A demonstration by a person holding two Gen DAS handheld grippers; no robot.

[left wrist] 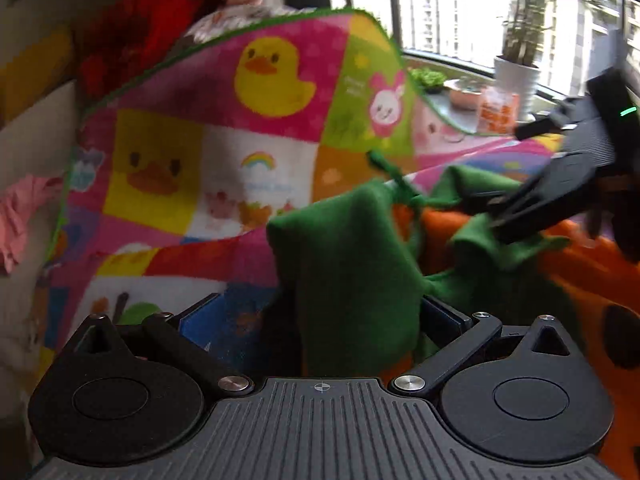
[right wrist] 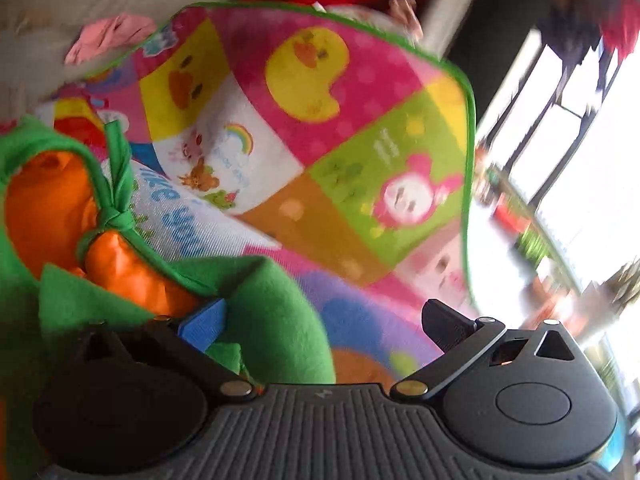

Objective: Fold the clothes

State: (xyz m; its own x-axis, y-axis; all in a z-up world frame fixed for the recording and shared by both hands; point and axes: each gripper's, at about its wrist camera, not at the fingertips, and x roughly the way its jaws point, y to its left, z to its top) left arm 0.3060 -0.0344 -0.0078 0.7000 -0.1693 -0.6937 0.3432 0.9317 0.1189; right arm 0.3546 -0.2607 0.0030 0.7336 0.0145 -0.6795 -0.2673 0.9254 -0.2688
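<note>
An orange and green garment (left wrist: 348, 264) hangs in the air above a colourful cartoon play mat (left wrist: 192, 148). In the left wrist view my left gripper (left wrist: 344, 316) has its fingers wide apart with a green flap of the garment draped between them. My right gripper (left wrist: 512, 216) shows at the right of that view, its jaws pinched on green fabric. In the right wrist view my right gripper (right wrist: 320, 324) has its fingers spread; the garment (right wrist: 120, 264), with a knotted green tie, bunches against the blue-padded left finger (right wrist: 204, 324). The mat (right wrist: 320, 120) lies behind.
A pink cloth (left wrist: 20, 216) lies at the mat's left edge; it also shows in the right wrist view (right wrist: 108, 36). A red object (left wrist: 136, 36) sits behind the mat. A windowsill holds a white plant pot (left wrist: 516, 80) and small pots.
</note>
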